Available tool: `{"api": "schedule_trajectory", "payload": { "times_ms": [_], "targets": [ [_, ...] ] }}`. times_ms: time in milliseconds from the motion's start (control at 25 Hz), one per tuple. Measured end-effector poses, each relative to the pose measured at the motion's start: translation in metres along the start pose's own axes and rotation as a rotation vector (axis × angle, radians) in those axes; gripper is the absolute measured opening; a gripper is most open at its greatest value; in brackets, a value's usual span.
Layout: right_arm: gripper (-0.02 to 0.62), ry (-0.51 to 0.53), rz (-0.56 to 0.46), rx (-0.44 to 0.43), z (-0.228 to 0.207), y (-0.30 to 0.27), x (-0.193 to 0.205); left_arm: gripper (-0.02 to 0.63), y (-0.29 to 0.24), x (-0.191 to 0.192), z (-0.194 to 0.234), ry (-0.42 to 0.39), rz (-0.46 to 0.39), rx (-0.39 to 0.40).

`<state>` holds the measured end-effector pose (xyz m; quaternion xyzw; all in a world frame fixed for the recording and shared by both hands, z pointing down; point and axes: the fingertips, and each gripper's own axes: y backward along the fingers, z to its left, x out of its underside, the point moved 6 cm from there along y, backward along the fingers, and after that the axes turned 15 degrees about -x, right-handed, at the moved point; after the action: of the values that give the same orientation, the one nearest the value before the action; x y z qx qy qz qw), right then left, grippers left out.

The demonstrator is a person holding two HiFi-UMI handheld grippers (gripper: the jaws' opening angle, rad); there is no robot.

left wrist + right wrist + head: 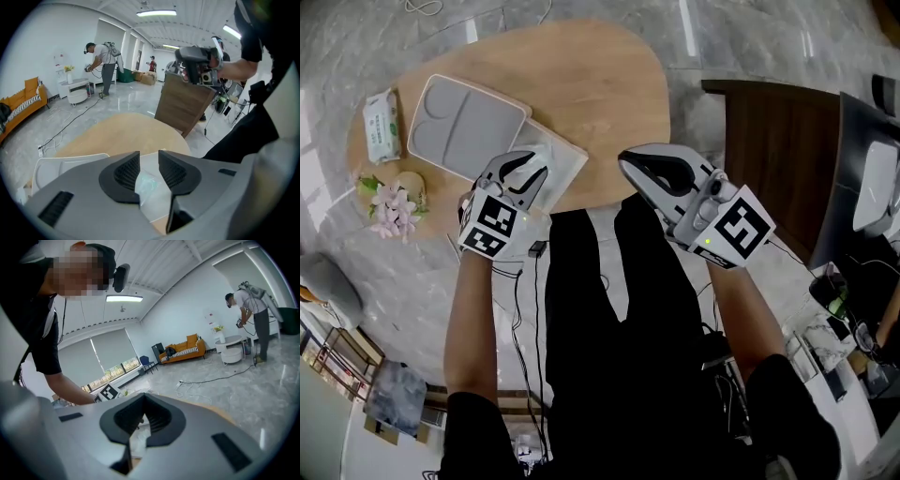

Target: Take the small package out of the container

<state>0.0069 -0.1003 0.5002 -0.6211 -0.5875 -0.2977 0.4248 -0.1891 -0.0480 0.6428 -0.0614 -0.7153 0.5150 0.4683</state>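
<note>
Plainly, left gripper fingers stood slightly apart, small package seen in gap, contact unclear. Right gripper fingers met, empty. Both hung at table edge, container near left.

The small package is partly covered by the left gripper's jaws, its edges hidden. Print on the wipes pack is too small to be read.

Translucent small package beside grey container
</note>
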Motion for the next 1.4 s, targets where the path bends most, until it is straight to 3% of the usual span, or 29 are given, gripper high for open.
{"api": "schedule_trajectory", "payload": {
  "times_ms": [200, 400, 640, 1240, 1400],
  "targets": [
    [0.011, -0.021, 0.005, -0.024, -0.004, -0.007, 0.017, 0.149, -0.027, 0.021, -0.004, -0.081, 0.096, -0.026],
    [0.011, -0.050, -0.009, -0.004, -0.007, 0.002, 0.035, 0.163, -0.050, 0.036, -0.012, -0.252, 0.197, -0.044],
    [0.011, -0.081, -0.032, 0.022, -0.009, 0.018, 0.049, 0.161, -0.069, 0.040, -0.019, -0.398, 0.265, -0.041],
    [0.011, -0.123, -0.044, 0.007, 0.001, 0.025, 0.073, 0.161, -0.107, 0.055, -0.027, -0.581, 0.455, -0.108],
    [0.011, -0.120, -0.050, 0.004, 0.001, 0.026, 0.072, 0.160, -0.113, 0.054, -0.025, -0.577, 0.478, -0.119]
  ]
}}
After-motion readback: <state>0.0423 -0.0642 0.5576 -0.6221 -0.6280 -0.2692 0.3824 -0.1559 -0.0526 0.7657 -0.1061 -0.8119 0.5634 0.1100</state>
